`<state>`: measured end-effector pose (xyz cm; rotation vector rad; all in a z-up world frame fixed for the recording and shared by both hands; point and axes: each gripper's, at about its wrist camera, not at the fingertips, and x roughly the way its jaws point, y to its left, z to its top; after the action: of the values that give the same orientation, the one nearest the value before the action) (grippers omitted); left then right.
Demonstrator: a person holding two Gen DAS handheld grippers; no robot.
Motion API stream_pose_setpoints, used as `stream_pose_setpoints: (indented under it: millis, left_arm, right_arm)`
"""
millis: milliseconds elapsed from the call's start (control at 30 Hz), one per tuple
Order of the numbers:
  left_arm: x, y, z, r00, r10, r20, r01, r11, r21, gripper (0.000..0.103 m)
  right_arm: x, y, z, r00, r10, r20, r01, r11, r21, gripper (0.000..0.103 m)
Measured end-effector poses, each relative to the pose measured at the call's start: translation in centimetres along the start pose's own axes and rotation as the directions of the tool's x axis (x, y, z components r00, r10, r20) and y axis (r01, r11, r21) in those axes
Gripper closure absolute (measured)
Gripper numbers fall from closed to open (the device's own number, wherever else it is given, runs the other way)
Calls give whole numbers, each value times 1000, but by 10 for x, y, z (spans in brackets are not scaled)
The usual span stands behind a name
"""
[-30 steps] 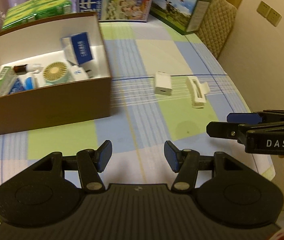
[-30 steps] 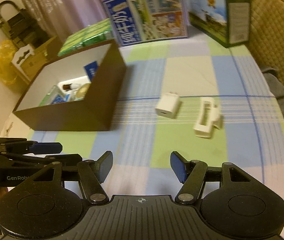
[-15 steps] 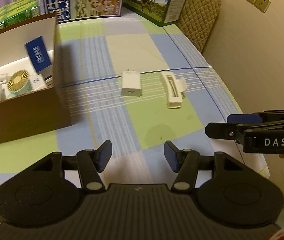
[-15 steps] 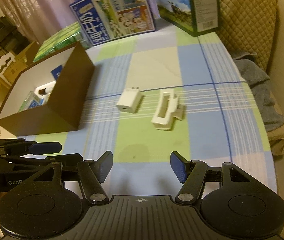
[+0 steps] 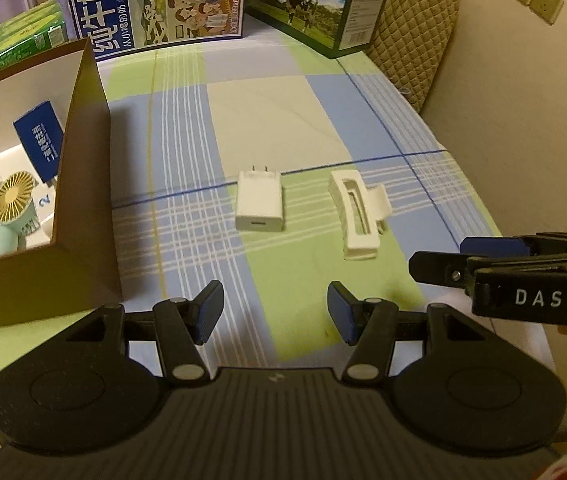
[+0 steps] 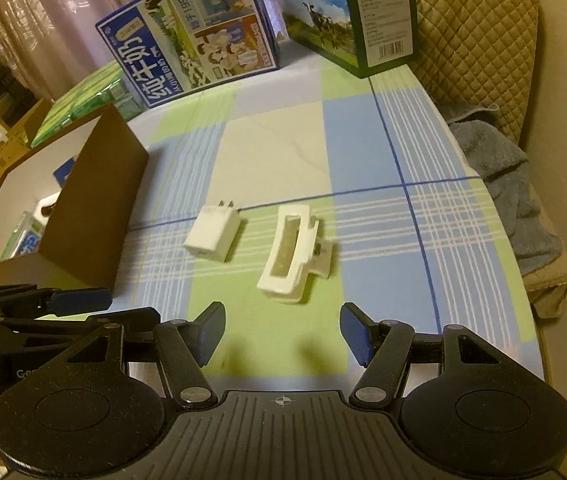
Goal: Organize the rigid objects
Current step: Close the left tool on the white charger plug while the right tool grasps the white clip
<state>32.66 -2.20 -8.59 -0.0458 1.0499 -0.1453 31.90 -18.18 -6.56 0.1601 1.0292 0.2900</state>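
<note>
One charger (image 5: 260, 200), one hair clip (image 5: 357, 216) (both white), two empty grippers

1. On the surface (image 5: 267, 120), the charger (image 5: 260, 201) lies at your 12 o'clock.
2. The hair clip (image 5: 357, 213) lies just beside it, toward 1 o'clock.
3. The open box (image 5: 83, 208) sits at 10 o'clock, with a small fan (image 5: 13, 196) inside.
4. Two cartons (image 5: 155, 4) stand behind, far at 12 o'clock.

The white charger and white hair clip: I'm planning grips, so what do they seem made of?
Charger: probably hard matte plastic, with crisp edges, an even white shell and two metal-looking prongs. Hair clip: likely rigid moulded plastic, slightly glossy, with a thin open frame that keeps its shape.
</note>
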Motion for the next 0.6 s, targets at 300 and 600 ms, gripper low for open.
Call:
stream_pose_setpoints:
  millis: [300, 600]
  left_arm:
    - [32, 5, 19, 999, 45, -19, -45, 999, 9, 50]
    - [53, 11, 31, 997, 66, -50, -65, 998, 5, 50]
  right_arm:
    - [43, -4, 14, 1000, -16, -18, 16, 1000, -9, 42]
    - [80, -4, 20, 998, -43, -40, 41, 998, -53, 43]
